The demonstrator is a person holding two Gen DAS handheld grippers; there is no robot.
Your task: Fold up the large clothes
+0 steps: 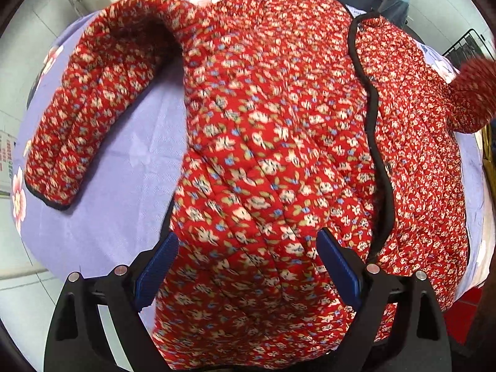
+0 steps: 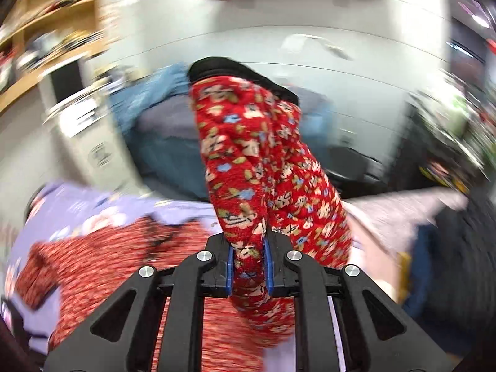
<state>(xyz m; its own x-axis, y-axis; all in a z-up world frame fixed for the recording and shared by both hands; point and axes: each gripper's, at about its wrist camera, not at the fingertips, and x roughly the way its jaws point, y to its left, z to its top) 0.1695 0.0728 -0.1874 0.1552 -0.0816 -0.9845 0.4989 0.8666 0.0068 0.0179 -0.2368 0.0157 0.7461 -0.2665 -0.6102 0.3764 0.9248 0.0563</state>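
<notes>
1. Nearest in the left wrist view, the left gripper (image 1: pixel 248 266) points down over the body of the red floral padded jacket (image 1: pixel 272 142). Its jaws stand wide apart with quilted cloth beneath them but nothing pinched; it seems poised to pin or catch the body while the other hand works.
2. The right gripper (image 2: pixel 250 266) has its jaws nearly closed, clamped on a bunched sleeve (image 2: pixel 263 167) of the jacket, lifted clear with the black-trimmed cuff (image 2: pixel 235 71) uppermost. Holding it near the end looks meant to carry the sleeve across the body for a fold.
3. The jacket lies spread on a lilac flowered sheet (image 1: pixel 124 161) covering the surface, its front opening edged in black piping (image 1: pixel 372 102).
4. The other sleeve (image 1: pixel 93 99) lies flat, curving away from the body, not yet folded.
5. Farther off, shelves and the room are too blurred to tell.
</notes>
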